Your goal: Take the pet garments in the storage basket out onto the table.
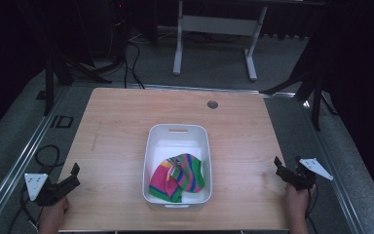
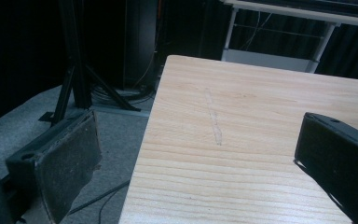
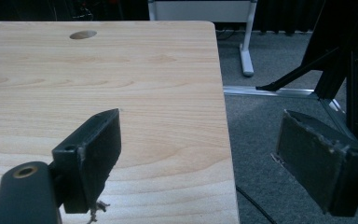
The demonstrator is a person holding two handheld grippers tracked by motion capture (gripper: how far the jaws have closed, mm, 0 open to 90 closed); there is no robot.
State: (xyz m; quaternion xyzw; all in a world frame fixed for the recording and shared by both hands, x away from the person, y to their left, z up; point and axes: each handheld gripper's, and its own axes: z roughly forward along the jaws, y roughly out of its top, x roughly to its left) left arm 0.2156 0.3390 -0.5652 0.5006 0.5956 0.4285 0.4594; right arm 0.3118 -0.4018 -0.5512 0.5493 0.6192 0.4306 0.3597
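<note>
My 2 grippers rest apart at the near corners of a wooden table [image 1: 117, 122], both released and holding nothing.

My left gripper [image 1: 72, 176] straddles the table's left edge, jaws spread wide; my right gripper [image 1: 278, 166] straddles the right edge, jaws likewise wide. Between them, well apart from each, sits a white bin [image 1: 177, 132] holding a striped cloth [image 1: 177, 178] of pink, green, blue and orange, bunched toward its near end.

Wooden table [image 1: 126, 126], light grain, with a round cable hole [image 1: 213, 104] near its far edge. White plastic bin [image 1: 153, 146] at centre, holding striped multicoloured cloth [image 1: 177, 178]. Grey carpet floor [image 1: 214, 63]; white desk frame [image 1: 214, 29] beyond; black cables [image 1: 131, 58] far left.
</note>
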